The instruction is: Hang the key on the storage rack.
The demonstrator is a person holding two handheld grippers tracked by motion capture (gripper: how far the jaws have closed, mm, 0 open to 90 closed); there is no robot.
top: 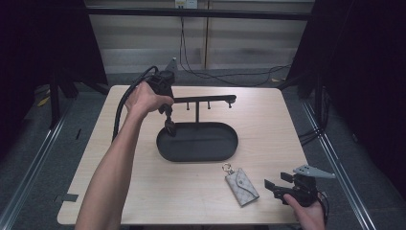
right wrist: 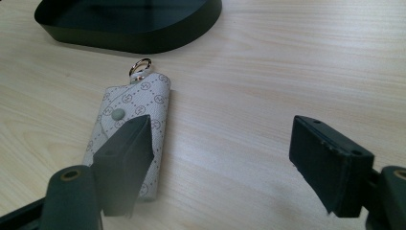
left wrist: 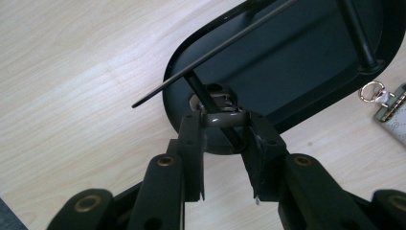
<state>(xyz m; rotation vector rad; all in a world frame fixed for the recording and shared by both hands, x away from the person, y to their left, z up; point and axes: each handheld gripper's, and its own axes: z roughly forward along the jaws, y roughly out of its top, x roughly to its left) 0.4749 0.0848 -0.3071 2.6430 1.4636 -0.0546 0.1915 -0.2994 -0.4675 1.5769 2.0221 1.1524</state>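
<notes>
A black hanger stand has a pegged crossbar [top: 203, 99] over an oval tray base [top: 225, 149]. My left gripper [top: 168, 120] points down at the tray's left end, shut on the loop of a dark key fob [left wrist: 221, 101] that hangs just over the tray floor [left wrist: 311, 62], under the crossbar [left wrist: 215, 51]. A beige patterned key pouch [top: 242, 186] with a metal ring lies flat on the table in front of the tray. My right gripper [top: 276, 181] rests just right of the pouch, open. In the right gripper view the pouch [right wrist: 139, 103] lies by the left jaw.
The light wooden table [top: 268, 120] has bare room left and right of the tray. The tray wall [right wrist: 129, 40] stands beyond the pouch. The pouch's ring [left wrist: 372, 91] shows beside the tray. Cables run over the floor behind the table.
</notes>
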